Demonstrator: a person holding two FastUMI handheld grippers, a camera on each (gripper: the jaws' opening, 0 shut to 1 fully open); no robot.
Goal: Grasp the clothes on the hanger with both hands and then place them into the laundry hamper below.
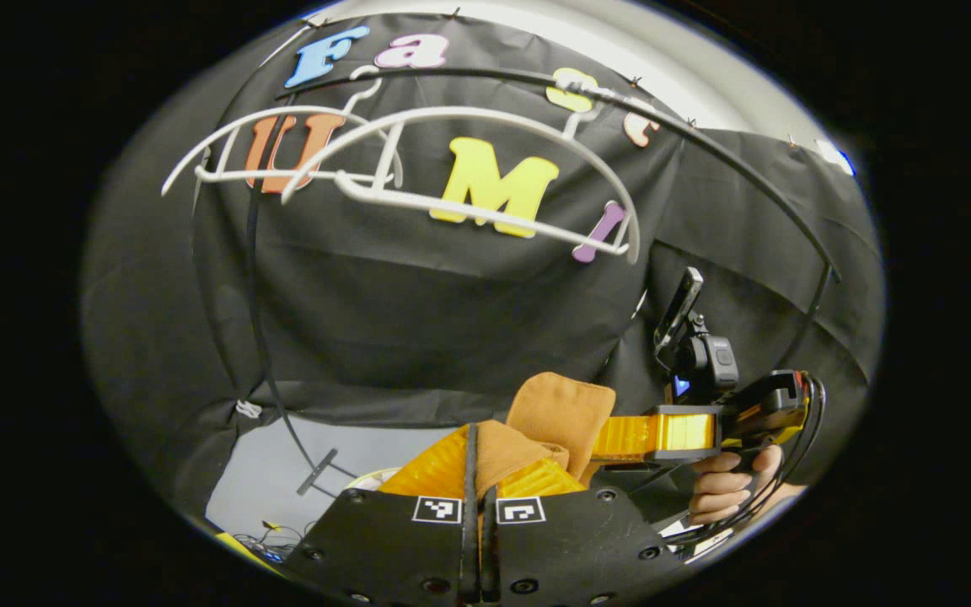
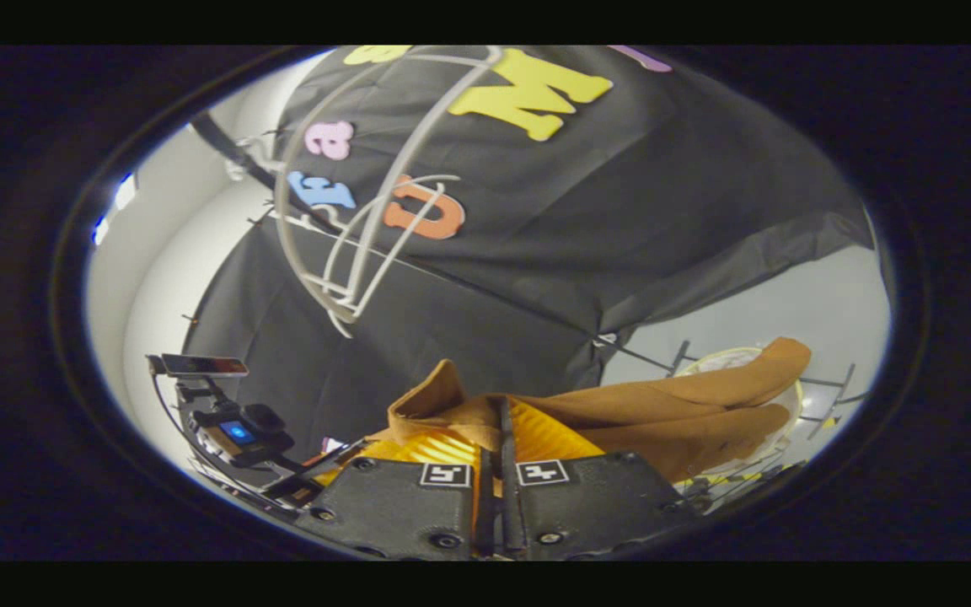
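A brown garment (image 1: 560,406) is bunched between the fingers of my left gripper (image 1: 479,438), which is shut on it. Farther right, a hand (image 1: 726,489) holds my right gripper (image 1: 599,438), clamped on the same cloth. In the right gripper view my right gripper (image 2: 496,417) is shut on the brown garment (image 2: 688,413). From there the cloth stretches to the right and drapes over the pale round rim of the laundry hamper (image 2: 709,361). Two white hangers (image 1: 418,169) hang bare on the black rail (image 1: 705,143) above.
The white hangers (image 2: 351,253) and the rail's thin black uprights (image 1: 254,278) stand in front of the black cloth wall. My left gripper (image 2: 325,459), with a phone mounted on it, sits low at the left. Grey floor (image 1: 283,472) lies below.
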